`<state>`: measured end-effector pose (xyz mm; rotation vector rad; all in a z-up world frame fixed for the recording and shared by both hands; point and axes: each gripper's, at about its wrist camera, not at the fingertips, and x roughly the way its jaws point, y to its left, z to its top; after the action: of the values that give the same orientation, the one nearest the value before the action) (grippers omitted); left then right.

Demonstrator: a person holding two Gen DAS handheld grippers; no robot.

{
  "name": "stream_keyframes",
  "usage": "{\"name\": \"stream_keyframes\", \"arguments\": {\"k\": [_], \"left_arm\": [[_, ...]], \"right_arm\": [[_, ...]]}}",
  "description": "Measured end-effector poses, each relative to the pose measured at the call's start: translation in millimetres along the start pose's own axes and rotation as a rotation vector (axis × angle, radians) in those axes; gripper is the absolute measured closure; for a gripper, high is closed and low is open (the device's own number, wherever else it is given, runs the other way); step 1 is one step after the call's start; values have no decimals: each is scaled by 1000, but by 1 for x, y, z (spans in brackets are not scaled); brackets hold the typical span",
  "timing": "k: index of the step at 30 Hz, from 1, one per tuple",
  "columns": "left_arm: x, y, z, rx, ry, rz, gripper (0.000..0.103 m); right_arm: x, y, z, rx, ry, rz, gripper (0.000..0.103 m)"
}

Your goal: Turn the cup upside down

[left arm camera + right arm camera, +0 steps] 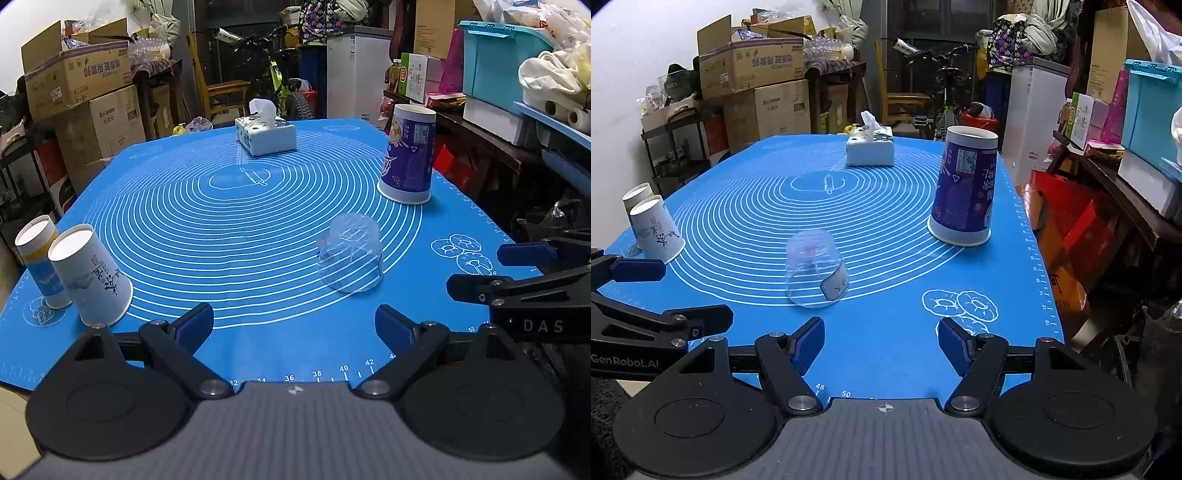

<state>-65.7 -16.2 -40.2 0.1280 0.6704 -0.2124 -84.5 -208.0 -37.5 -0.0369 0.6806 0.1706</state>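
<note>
Several cups stand upside down on the blue mat (258, 229). A clear plastic cup (351, 254) sits mouth-down near the front; in the right wrist view (816, 273) it shows a label. A tall purple paper cup (408, 157) stands mouth-down at the right, also in the right wrist view (964, 192). Two white printed paper cups (90, 275) (42, 260) stand mouth-down at the left. My left gripper (293, 325) is open and empty, short of the clear cup. My right gripper (881, 345) is open and empty at the mat's front edge.
A tissue box (266, 134) sits at the far end of the mat (871, 147). Cardboard boxes (77, 74), a bicycle (273, 74) and a white freezer (356, 74) stand behind. Shelves with a teal bin (498, 59) line the right side.
</note>
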Motion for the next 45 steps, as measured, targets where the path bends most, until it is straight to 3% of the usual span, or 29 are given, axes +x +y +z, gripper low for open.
{"name": "stream_keyframes", "arguments": {"k": [45], "left_arm": [[2, 1, -2, -3, 8, -2, 9]], "right_arm": [[1, -3, -3, 7, 5, -2, 29]]}}
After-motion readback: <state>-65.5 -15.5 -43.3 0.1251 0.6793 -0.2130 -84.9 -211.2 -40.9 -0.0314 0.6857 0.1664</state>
